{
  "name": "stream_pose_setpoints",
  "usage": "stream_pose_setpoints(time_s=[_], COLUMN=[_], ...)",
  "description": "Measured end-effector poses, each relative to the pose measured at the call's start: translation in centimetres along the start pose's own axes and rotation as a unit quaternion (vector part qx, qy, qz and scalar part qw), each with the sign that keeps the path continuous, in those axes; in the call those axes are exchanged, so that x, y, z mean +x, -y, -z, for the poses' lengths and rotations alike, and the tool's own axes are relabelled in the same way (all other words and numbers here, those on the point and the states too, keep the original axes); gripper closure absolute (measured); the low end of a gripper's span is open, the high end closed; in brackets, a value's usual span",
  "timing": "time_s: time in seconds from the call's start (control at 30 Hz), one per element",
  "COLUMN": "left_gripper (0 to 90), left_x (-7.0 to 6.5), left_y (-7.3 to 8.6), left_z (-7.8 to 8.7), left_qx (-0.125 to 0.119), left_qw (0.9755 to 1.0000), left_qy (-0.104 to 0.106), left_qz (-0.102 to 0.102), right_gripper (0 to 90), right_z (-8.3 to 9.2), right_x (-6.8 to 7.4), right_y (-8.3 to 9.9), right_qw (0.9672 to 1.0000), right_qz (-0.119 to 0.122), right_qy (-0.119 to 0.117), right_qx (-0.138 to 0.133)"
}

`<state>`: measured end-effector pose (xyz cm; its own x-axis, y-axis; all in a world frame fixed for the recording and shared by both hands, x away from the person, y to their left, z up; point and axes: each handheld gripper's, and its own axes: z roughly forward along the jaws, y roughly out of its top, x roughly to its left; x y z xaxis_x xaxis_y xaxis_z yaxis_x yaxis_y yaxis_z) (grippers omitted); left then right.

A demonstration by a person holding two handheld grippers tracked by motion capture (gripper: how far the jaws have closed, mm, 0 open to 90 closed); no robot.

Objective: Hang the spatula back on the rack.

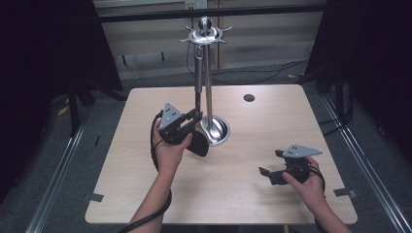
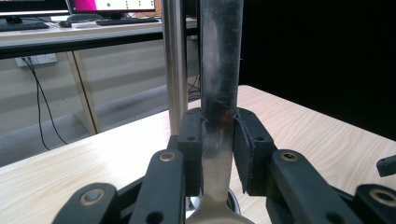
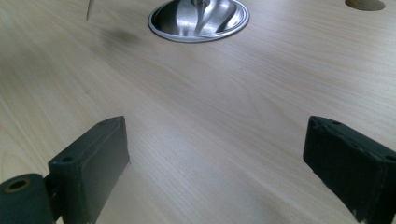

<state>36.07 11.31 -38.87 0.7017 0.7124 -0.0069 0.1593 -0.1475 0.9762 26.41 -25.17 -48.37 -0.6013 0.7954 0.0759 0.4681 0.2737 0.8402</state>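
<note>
One utensil, a long metal-handled tool, hangs by its top end from the hook ring of the rack at the upper middle of the high view. Its dark head sits low by the rack's round base, just off centre. The left gripper is clenched on its handle: in the left gripper view both pads press the flat steel handle, with the rack's pole just behind it. The right gripper rests at the lower right of the counter, jaws spread wide with nothing but bare wood between them. Judging by this, the hanging looks nearly done or the unhooking barely begun; releasing or lifting clear remains
</note>
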Motion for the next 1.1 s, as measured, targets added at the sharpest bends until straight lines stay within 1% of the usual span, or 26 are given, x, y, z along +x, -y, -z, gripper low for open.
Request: stream_pose_setpoints(time_s=[0.07,0.1,0.13,0.17,0.2,0.27,0.37,0.43,0.57,0.67,0.73,0.77,0.8,0.83,0.87,0.9,0.93,1.0,1.03,1.1], left_gripper=[73.9,73.9,73.8,73.6,73.4,73.0,72.9,72.3,68.0,60.6,54.2,52.2,48.6,44.9,41.9,40.8,37.8,30.7,28.0,24.5], left_x=[0.0,0.0,0.0,0.0,0.0,0.0,0.1,0.0,0.1,0.3,0.4,0.6,0.7,0.8,0.8,0.9,0.9,1.1,1.2,1.2], left_y=[0.0,0.0,-0.1,-0.1,-0.1,-0.2,-0.3,-0.3,-0.1,0.1,0.4,0.5,0.6,0.7,0.8,0.9,0.9,1.1,1.2,1.4], left_z=[0.0,0.0,0.0,-0.1,0.0,-0.1,-0.2,-0.2,0.0,0.2,0.4,0.5,0.6,0.8,1.0,1.2,1.4,1.7,2.0,2.4], left_qx=[-0.001,0.0,0.002,-0.002,-0.003,-0.002,-0.002,-0.001,0.007,0.014,0.021,0.025,0.024,0.025,0.024,0.023,0.025,0.024,0.022,0.026], left_qw=[1.0,1.0,1.0,1.0,1.0,1.0,1.0,0.9999,0.9999,0.9998,0.9997,0.9997,0.9997,0.9997,0.9997,0.9997,0.9997,0.9997,0.9997,0.9996], left_qy=[0.004,0.002,0.003,0.004,0.003,0.009,0.009,0.01,0.009,0.009,0.011,0.007,0.008,0.005,0.003,0.003,0.001,0.0,-0.002,-0.005], left_qz=[0.0,0.0,-0.004,-0.001,-0.001,-0.001,-0.003,0.001,-0.006,-0.01,-0.001,-0.006,-0.005,-0.001,0.003,0.0,0.001,0.009,0.006,0.003], right_gripper=[6.6,6.6,6.6,6.6,6.6,6.6,6.6,6.6,6.6,6.6,6.6,6.6,6.6,6.6,6.6,6.6,6.6,6.6,6.6,6.5], right_z=[0.0,0.0,0.0,0.0,0.0,0.0,0.0,0.0,0.1,0.1,0.1,0.1,0.0,0.0,0.0,-0.1,-0.1,-0.2,-0.2,-0.3], right_x=[0.0,0.0,0.0,0.0,0.0,0.0,0.0,0.0,-0.1,-0.3,-0.3,-0.3,-0.3,-0.2,-0.2,-0.1,0.0,0.0,0.1,0.1], right_y=[0.0,-0.1,-0.1,-0.1,-0.1,-0.1,-0.1,0.0,0.2,0.2,0.2,0.2,0.2,0.1,0.1,0.1,0.0,0.0,-0.1,-0.1], right_qw=[1.0,1.0,1.0,1.0,1.0,1.0,1.0,1.0,1.0,1.0,1.0,1.0,1.0,1.0,1.0,1.0,1.0,1.0,1.0,1.0], right_qz=[-0.001,0.0,0.001,0.002,0.003,0.002,0.0,0.002,-0.002,-0.002,-0.005,-0.004,-0.002,-0.004,-0.001,0.0,-0.001,0.002,0.002,0.002], right_qy=[-0.001,-0.001,-0.001,-0.002,-0.002,-0.002,-0.002,-0.001,0.001,0.003,0.003,0.002,0.001,0.001,0.0,0.0,-0.001,-0.001,-0.002,-0.002], right_qx=[0.0,0.0,-0.001,-0.001,-0.001,-0.002,-0.001,0.0,0.001,-0.002,-0.001,0.0,0.0,0.002,0.0,0.001,0.002,0.002,0.002,0.003])
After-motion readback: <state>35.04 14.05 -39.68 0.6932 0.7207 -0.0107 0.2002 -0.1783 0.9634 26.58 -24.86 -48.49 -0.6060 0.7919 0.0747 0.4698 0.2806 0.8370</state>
